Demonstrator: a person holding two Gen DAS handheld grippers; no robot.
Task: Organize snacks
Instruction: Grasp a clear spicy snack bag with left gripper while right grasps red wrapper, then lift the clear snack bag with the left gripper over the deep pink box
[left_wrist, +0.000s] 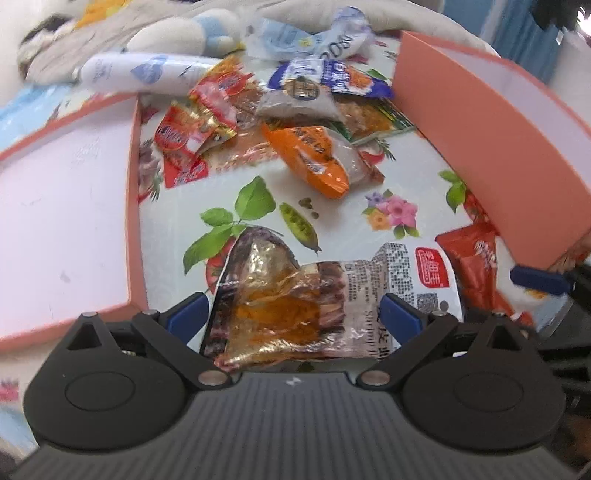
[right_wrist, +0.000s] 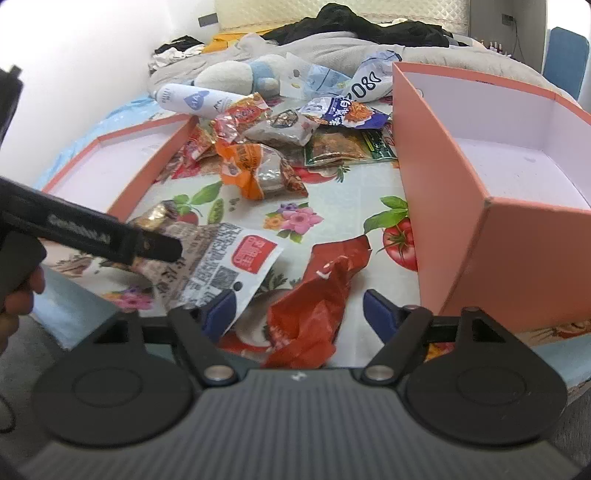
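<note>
A clear shrimp snack packet with a white printed end lies on the flowered tablecloth between the fingers of my left gripper. The jaws stand wide and the pads do not press on it. In the right wrist view the same packet lies at the left. A crumpled red packet lies between the fingers of my right gripper, which is open and clear of it. A pile of snack packets sits further back. A blue fingertip of my right gripper shows at the right edge.
A shallow orange tray with a white inside lies to the left. A tall orange box stands at the right. Behind the pile are a white bottle, a plush toy and bedding. A person's hand holds the left tool.
</note>
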